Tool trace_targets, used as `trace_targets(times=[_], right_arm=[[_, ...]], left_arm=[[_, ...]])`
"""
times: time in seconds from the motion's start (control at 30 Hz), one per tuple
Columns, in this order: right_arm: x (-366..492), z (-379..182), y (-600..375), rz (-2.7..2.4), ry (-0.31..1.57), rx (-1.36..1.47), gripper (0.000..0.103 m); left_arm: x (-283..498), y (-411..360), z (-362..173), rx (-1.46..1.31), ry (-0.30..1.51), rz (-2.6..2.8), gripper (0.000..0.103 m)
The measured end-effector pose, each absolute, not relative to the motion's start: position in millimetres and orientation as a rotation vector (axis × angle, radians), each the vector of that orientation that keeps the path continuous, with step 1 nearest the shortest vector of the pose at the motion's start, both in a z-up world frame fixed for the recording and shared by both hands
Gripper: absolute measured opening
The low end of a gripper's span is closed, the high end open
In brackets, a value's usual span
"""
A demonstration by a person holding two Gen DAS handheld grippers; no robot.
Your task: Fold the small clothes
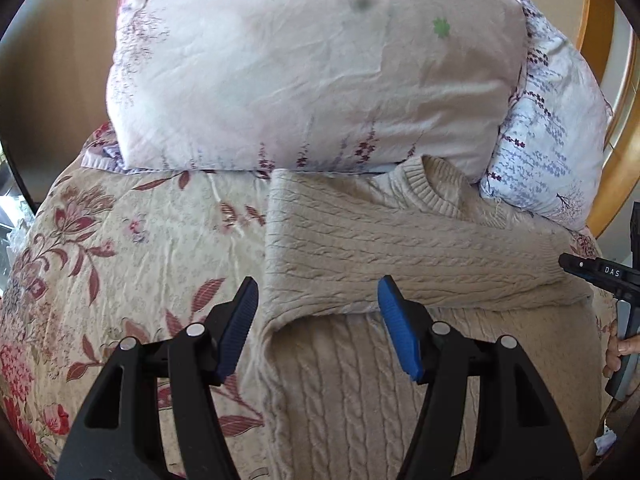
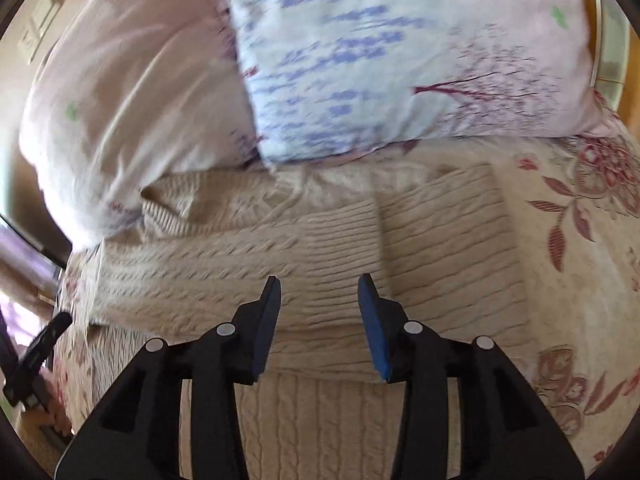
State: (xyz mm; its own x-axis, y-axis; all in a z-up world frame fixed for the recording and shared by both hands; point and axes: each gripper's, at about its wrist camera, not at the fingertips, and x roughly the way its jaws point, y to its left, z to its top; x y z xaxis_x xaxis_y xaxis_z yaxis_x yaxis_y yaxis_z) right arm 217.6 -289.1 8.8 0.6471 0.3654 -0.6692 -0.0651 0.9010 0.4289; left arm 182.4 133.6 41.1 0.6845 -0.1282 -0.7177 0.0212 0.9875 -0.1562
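A beige cable-knit sweater (image 1: 400, 248) lies on a floral bedspread, its sleeves folded across the chest and its ribbed collar (image 1: 432, 188) against the pillows. My left gripper (image 1: 316, 292) is open and empty, hovering over the sweater's left edge where the folded sleeve ends. In the right wrist view the same sweater (image 2: 280, 264) fills the middle, with a folded sleeve cuff (image 2: 440, 240) to the right. My right gripper (image 2: 320, 292) is open and empty above the folded sleeves. The right gripper's tip also shows at the far right of the left wrist view (image 1: 600, 274).
A pink floral pillow (image 1: 304, 64) and a blue-printed pillow (image 1: 548, 128) rest at the head of the bed, touching the collar. The floral bedspread (image 1: 120, 248) extends to the left. A wooden headboard (image 1: 604, 60) curves at the right. The left gripper's tip shows at left (image 2: 44, 344).
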Motion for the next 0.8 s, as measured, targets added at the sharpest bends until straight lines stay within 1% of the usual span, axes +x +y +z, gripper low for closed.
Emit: trace_targets(times=[0.1, 0.27, 0.3, 0.4, 0.47, 0.53, 0.57, 0.7, 0.8], right_arm=[[222, 3, -272, 0.271, 0.866, 0.362, 0.042], [225, -5, -260, 0.252, 0.902, 0.261, 0.045], [225, -5, -256, 0.248, 0.903, 0.239, 0.046], [225, -6, -246, 0.243, 0.891, 0.171, 0.052], [224, -8, -240, 0.254, 0.88, 0.141, 0.062], [224, -6, -234, 0.266, 0.891, 0.113, 0.066], [223, -4, -235, 0.273, 0.898, 0.129, 0.068], [203, 7, -270, 0.312, 0.863, 0.317, 0.071], [180, 5, -308, 0.299, 0.846, 0.419, 0.073]], left_arm=[[195, 117, 32, -0.104, 0.844, -0.124, 0.062], [213, 111, 1, -0.103, 0.972, -0.112, 0.062], [214, 111, 1, -0.101, 0.966, -0.109, 0.062], [218, 110, 0, -0.111, 0.986, -0.102, 0.063], [220, 110, 0, -0.113, 0.991, -0.105, 0.063], [219, 113, 3, -0.132, 0.998, -0.107, 0.062], [216, 116, 6, -0.157, 0.992, -0.111, 0.062], [190, 134, 23, -0.253, 0.941, -0.147, 0.063], [170, 149, 27, -0.297, 0.945, -0.153, 0.063]])
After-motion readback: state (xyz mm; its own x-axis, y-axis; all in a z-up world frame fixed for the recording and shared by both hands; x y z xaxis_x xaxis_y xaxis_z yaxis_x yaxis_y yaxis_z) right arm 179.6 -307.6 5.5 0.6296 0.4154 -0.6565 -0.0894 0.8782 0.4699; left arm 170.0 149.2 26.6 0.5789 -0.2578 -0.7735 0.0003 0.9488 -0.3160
